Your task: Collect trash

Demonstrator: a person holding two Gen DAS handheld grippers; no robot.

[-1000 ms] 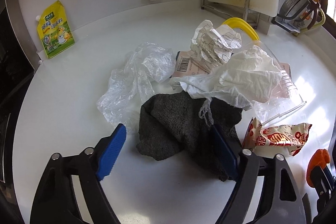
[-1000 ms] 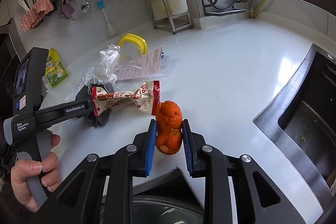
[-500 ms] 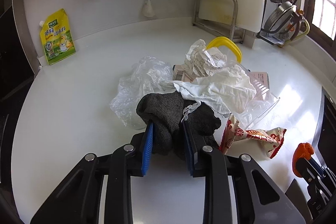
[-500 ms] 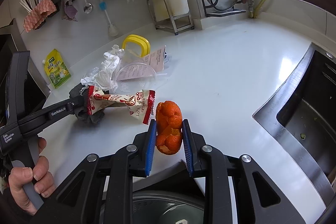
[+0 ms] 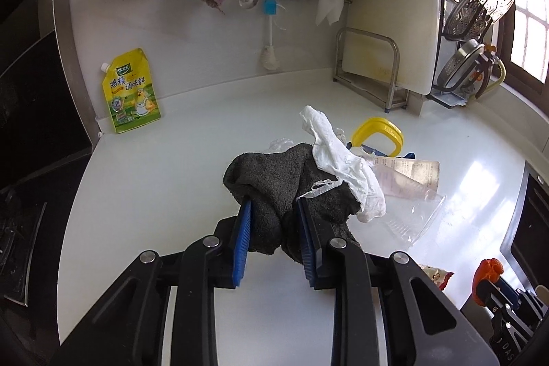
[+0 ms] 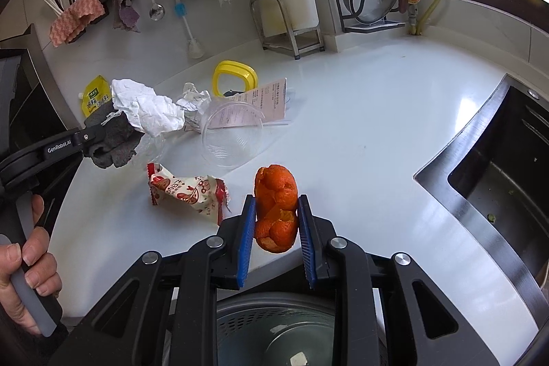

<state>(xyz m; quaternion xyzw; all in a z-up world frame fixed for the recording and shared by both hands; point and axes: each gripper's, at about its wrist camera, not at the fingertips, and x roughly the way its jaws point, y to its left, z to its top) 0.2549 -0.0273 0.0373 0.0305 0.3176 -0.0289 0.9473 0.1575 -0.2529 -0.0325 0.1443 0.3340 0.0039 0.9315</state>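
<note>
My left gripper is shut on a dark grey cloth, lifted off the white counter, with a crumpled white tissue draped over it. The right wrist view shows that cloth and tissue hanging at the left. My right gripper is shut on an orange peel, held above the counter's front edge. On the counter lie a red-and-white snack wrapper, a clear plastic cup, a paper slip and a yellow lid ring.
A yellow seasoning pouch leans on the back wall. A cutting-board rack stands at the back, a sink lies to the right. A bin opens below the right gripper. A hand holds the left gripper's handle.
The left jaws closed on the grey cloth and lifted it up and back, taking the tissue along. The right gripper kept its hold on the peel and drifted slightly.
</note>
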